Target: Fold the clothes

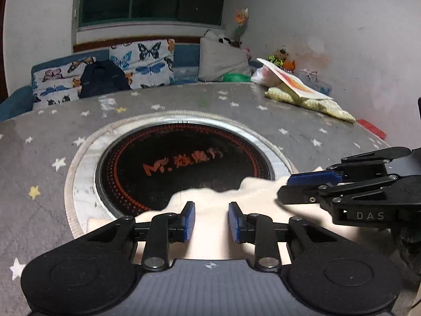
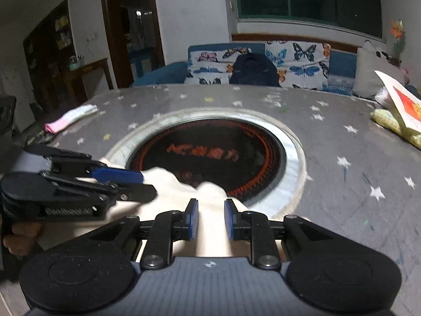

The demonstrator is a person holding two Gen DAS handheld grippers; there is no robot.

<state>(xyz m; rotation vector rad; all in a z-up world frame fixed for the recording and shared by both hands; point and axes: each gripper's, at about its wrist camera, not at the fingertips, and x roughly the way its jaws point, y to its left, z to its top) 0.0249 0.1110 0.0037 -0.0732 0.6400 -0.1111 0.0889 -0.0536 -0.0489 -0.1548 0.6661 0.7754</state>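
A cream garment [image 1: 210, 234] lies at the near edge of the grey star-patterned table, its far edge bunched over the round black hob [image 1: 184, 166]. My left gripper [image 1: 211, 221] is open with cream cloth between and under its blue pads. My right gripper [image 2: 210, 220] is also open over the same garment [image 2: 210, 237]. Each gripper shows in the other's view: the right one [image 1: 286, 188] from the right, the left one [image 2: 147, 184] from the left, both resting on the cloth.
A yellow-green bag with a card on it [image 1: 310, 97] lies at the table's far right. A pink and white folded cloth [image 2: 71, 118] lies at the far left. A butterfly-patterned sofa [image 1: 105, 71] with a dark backpack stands behind the table [image 1: 39, 158].
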